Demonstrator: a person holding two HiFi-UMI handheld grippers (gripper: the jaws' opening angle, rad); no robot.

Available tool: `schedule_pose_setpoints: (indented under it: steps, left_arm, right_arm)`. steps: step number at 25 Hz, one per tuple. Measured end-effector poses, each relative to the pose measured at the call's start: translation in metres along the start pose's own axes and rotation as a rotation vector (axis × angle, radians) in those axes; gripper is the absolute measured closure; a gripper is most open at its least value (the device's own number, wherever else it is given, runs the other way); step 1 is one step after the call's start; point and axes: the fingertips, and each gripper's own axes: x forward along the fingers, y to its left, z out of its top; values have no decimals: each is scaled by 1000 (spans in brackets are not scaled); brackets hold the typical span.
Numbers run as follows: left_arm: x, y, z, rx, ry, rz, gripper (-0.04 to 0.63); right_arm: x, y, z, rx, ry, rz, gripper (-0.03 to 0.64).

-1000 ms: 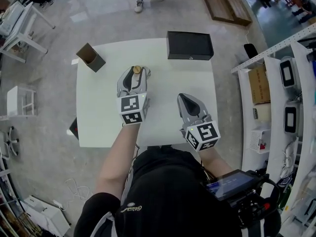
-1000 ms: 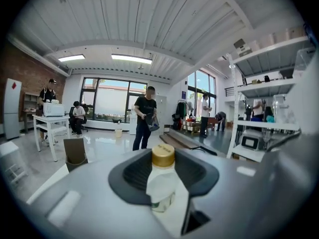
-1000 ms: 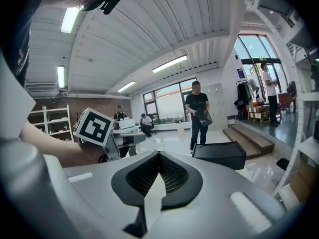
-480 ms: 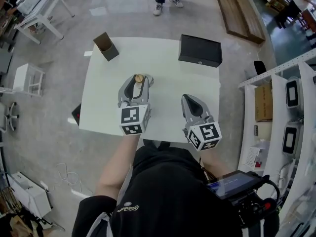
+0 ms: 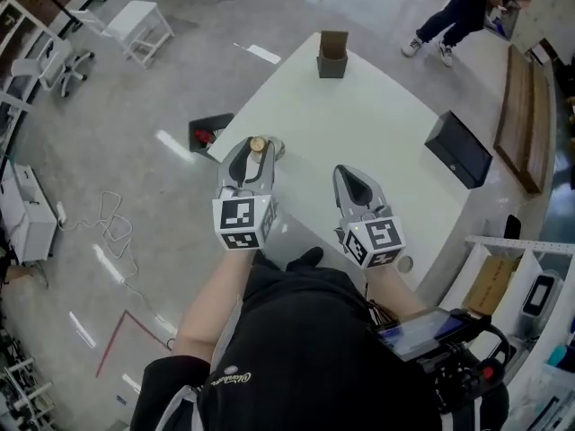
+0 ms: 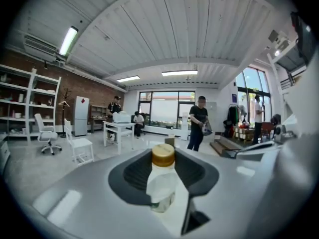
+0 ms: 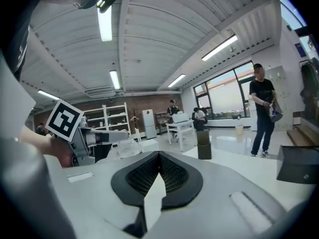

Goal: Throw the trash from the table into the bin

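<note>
My left gripper (image 5: 255, 147) is shut on a small clear plastic bottle (image 5: 260, 144) with a gold cap and holds it at the table's left edge. In the left gripper view the bottle (image 6: 160, 183) stands upright between the dark pads. My right gripper (image 5: 348, 174) hangs over the white table (image 5: 359, 115), jaws shut with nothing between them (image 7: 158, 156). In the right gripper view the left gripper (image 7: 94, 136) and its bottle (image 7: 130, 146) show at the left. A black open container (image 5: 209, 133) with something red in it sits on the floor, just left of the table.
A brown open-topped box (image 5: 332, 54) stands at the table's far corner and a black box (image 5: 458, 148) at its right side. A person (image 5: 467, 7) walks beyond the table. White chairs, shelves and a cable lie on the floor at the left.
The view has swung left, so the table now lies diagonally. Both grippers turned left with it; the left one, still holding the bottle, now sits at the table's left edge near the black floor container.
</note>
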Motion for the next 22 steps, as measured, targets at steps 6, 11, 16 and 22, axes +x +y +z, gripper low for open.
schedule_pose_setpoints:
  steps: [6, 11, 16, 22]
  left_arm:
    - [-62, 113, -5, -45, -24, 130, 457]
    - [-107, 202, -11, -54, -34, 191, 457]
    - [-142, 269, -18, -51, -20, 242, 457]
    - [-144, 320, -30, -90, -5, 289, 457]
  right_arm:
    - [58, 104, 6, -65, 23, 115, 615]
    - [98, 185, 7, -99, 28, 155, 615]
    - [130, 247, 10, -111, 24, 192, 615]
    - [168, 277, 8, -134, 52, 229, 615]
